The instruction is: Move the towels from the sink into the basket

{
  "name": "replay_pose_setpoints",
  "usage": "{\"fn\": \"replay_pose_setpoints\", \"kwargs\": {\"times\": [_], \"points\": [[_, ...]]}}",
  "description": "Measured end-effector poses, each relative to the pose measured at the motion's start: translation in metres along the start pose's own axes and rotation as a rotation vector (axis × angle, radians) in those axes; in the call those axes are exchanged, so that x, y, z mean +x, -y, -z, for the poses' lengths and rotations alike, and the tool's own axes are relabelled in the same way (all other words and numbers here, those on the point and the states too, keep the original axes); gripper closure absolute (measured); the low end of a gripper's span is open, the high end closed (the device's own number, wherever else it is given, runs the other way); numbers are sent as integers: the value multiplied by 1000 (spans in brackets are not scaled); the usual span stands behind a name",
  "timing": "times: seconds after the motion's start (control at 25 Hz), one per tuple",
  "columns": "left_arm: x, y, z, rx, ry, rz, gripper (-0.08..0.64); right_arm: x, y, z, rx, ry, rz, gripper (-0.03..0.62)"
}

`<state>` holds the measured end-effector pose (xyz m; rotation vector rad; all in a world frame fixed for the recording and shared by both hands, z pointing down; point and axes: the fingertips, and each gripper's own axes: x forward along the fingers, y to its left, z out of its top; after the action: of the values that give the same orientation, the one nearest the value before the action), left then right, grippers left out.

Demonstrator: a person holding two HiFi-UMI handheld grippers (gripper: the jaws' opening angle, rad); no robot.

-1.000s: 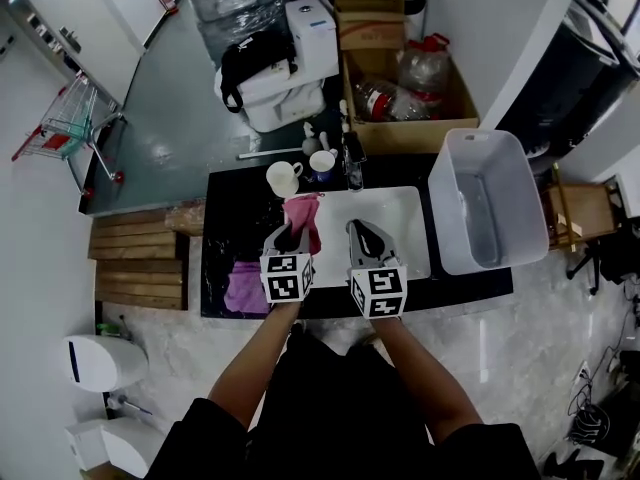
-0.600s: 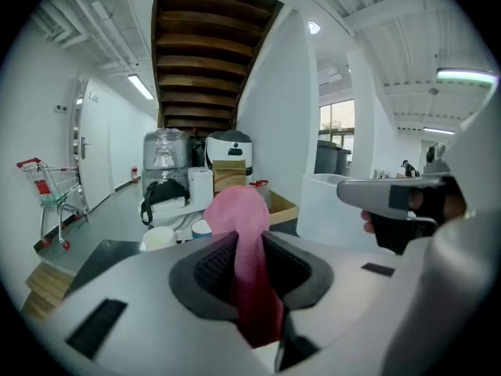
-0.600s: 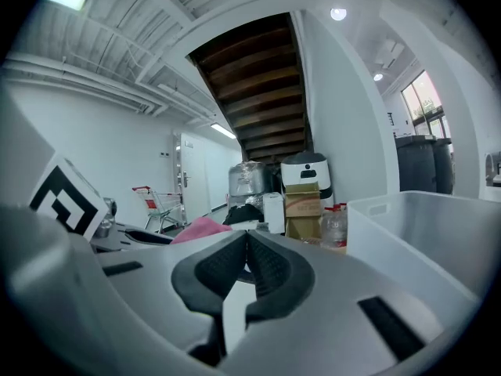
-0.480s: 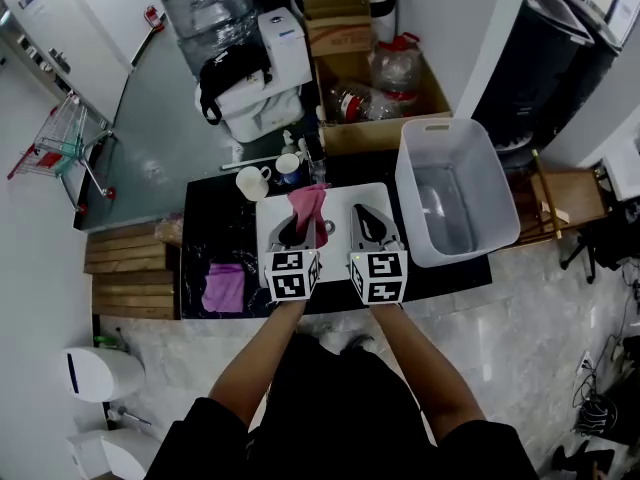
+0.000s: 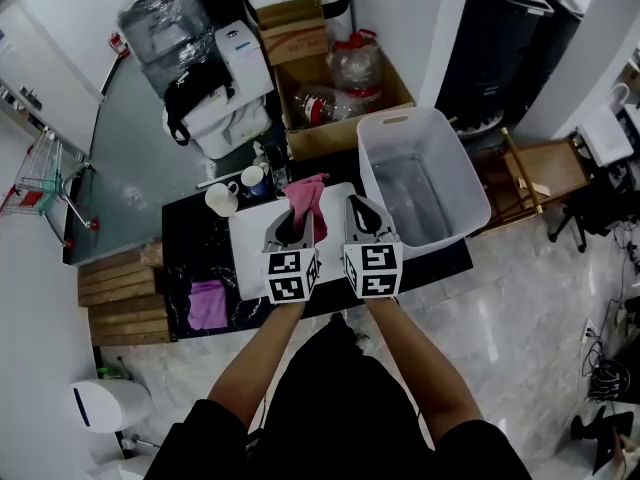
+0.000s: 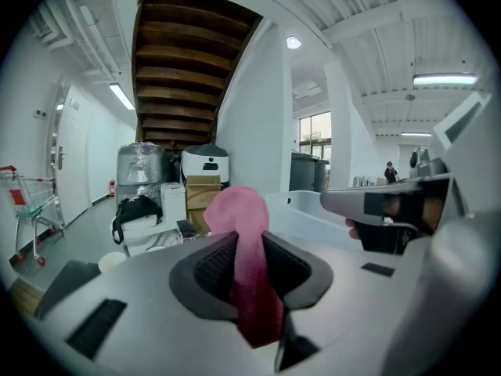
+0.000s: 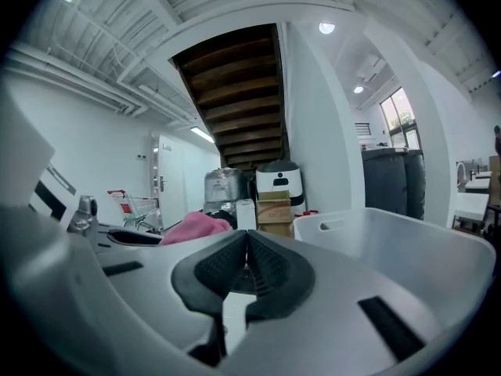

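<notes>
A pink towel (image 5: 307, 196) hangs from my left gripper (image 5: 293, 220), whose jaws are shut on it over the white sink (image 5: 250, 240). In the left gripper view the towel (image 6: 247, 225) bulges above the pads and drapes down between them (image 6: 249, 271). My right gripper (image 5: 362, 214) sits just to the right, near the sink's right end, its pads pressed together with nothing in them (image 7: 246, 258). The white basket (image 5: 470, 183) stands to the right of the counter, and its rim (image 7: 391, 237) shows close ahead in the right gripper view. A purple towel (image 5: 208, 305) lies on the black counter at the left.
Two mugs (image 5: 222, 199) stand behind the sink on the black counter (image 5: 190, 243). Beyond the counter are an open cardboard box (image 5: 340, 93) with bottles, a black bag (image 5: 200, 86) and white appliances. A wooden stool (image 5: 530, 173) stands right of the basket.
Both grippers have moved right and up along the sink toward the basket, the left one carrying the pink towel. The purple towel has stayed on the counter.
</notes>
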<state>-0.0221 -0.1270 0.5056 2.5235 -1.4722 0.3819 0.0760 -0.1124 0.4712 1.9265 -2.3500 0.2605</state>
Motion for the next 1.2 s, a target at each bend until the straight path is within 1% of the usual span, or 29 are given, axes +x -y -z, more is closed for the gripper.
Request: {"fn": "replay_pose_setpoints", "kwargs": {"times": [0.08,0.2,0.28,0.44,0.6,0.8,0.88,1.0,1.2], "points": [[7,9,-6,3,8,22,462,0,8,-3,8,3,17,575],[23,24,-16,-22,15,63,462,3,26,-11,20,15,41,575],[36,31,-23,-19,21,80,462,6,41,-17,23,20,56,575],[57,37,-34,-21,27,105,462,17,64,-27,3,17,84,575],[83,44,-54,-5,51,135,462,36,89,-38,2,6,108,575],[113,55,-79,8,79,164,462,55,122,-46,-23,-5,122,575],[120,58,-81,2,76,161,462,60,131,-41,-24,-21,114,575],[126,64,-82,-18,76,135,462,65,143,-37,-26,-34,88,575],[141,77,-88,-19,75,51,462,73,175,-37,-28,-30,67,575]]}}
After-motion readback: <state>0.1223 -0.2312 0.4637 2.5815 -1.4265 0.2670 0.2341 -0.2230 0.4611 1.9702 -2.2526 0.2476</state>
